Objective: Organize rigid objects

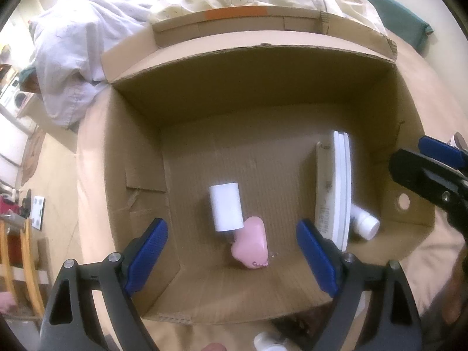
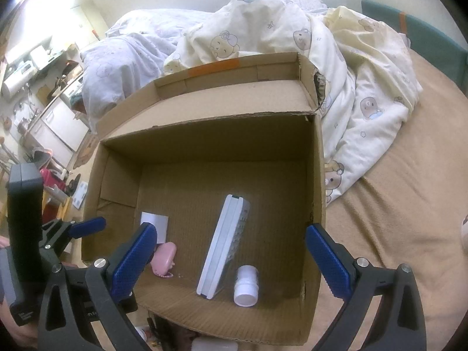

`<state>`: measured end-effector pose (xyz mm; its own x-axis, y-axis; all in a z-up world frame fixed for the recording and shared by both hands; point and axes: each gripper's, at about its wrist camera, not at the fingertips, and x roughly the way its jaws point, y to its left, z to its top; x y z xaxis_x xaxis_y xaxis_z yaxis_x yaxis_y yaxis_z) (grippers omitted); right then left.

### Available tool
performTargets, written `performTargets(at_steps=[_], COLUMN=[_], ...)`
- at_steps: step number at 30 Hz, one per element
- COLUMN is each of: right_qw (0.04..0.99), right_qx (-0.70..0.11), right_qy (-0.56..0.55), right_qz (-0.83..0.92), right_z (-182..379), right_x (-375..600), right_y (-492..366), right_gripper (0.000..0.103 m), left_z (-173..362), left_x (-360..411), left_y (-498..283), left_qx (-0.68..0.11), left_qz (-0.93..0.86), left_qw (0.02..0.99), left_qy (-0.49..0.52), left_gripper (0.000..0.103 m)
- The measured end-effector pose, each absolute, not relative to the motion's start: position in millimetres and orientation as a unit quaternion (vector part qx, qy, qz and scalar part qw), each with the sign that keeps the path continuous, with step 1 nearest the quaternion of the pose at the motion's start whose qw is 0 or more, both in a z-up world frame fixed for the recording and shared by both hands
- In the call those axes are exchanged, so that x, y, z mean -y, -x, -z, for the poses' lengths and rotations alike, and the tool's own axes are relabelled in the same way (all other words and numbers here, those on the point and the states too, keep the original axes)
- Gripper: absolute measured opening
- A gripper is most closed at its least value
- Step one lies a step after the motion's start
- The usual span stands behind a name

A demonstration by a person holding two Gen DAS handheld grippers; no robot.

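The left gripper [image 1: 232, 251], black-framed with blue ribbed pads, is pointing steeply downward with its jaws standing wide apart and nothing between them. The matching right gripper [image 2: 231, 259] is angling downward too, jaws spread wide, gripping nothing.

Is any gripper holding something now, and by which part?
Nothing is held. The left gripper and right gripper are open and empty above the box.

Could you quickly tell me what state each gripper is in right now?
Left gripper: open, holding nothing, above the cardboard box.
Right gripper: open, holding nothing, above the same box.
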<state>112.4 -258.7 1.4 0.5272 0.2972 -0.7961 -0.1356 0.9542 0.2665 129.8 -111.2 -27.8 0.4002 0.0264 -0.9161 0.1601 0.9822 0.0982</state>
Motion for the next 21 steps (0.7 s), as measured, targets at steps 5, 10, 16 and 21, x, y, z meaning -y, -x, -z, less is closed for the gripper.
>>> performTargets(at_steps=[5,10,16,21], right_qw=[0.869,0.869,0.87,0.872], right_qx=[-0.471,-0.471,-0.471,-0.466], right_qy=[-0.084,-0.084,-0.082,-0.083], right_qz=[-0.124,-0.124,-0.123,-0.124], right_z=[-1.3,-1.5,-1.8,-5.7], right_x=[258.4,258.3,258.0,257.5], right_y=[-112.2,-112.3,-111.6,-110.1], right_gripper=[0.103,0.103,0.103,0.103], left_z=[28.1,28.6,27.6,21.9], left_x=[111.7,110.2,107.3,103.3], left_y=[-129.6,-131.4,-133.3,-131.3], left_qx=[-0.548,-0.55,-0.55,-0.546], left_qz=[0.039,0.037,0.033,0.028], left_qw=[0.831,0.83,0.831,0.834], left_qy=[-0.086,-0.084,-0.081,-0.074], left_gripper=[0.088,0.088,0.088,0.088])
